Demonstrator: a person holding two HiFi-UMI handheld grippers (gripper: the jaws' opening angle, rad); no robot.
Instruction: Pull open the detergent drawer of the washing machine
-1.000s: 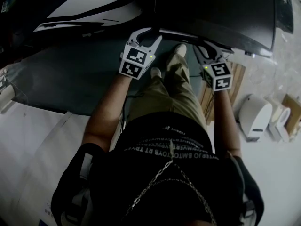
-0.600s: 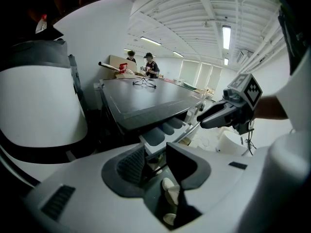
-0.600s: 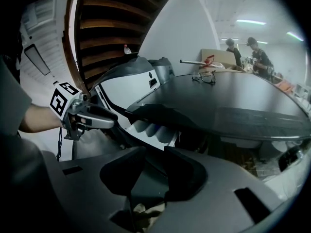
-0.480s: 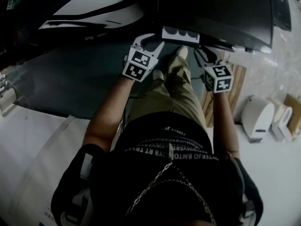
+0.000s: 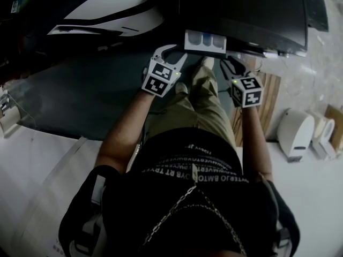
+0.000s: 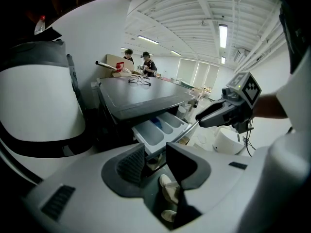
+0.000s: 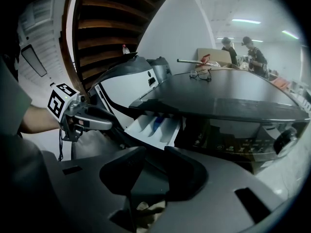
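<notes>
The detergent drawer (image 5: 205, 41) stands pulled out from the upper front of the dark washing machine (image 5: 252, 9), its white tray showing three compartments, one with a blue insert. The left claw (image 5: 180, 50) is at the drawer's left front corner; in the left gripper view its jaws are spread, with the drawer's front edge just at their tips and the person's shoes (image 5: 206, 60) visible through the gap below. I cannot tell whether either jaw touches the drawer. The right claw (image 5: 234, 63) hangs lower, beside the drawer's right end and apart from it, jaws slightly spread with nothing between them. A pair of glasses (image 6: 139, 80) lies on the machine's flat top.
</notes>
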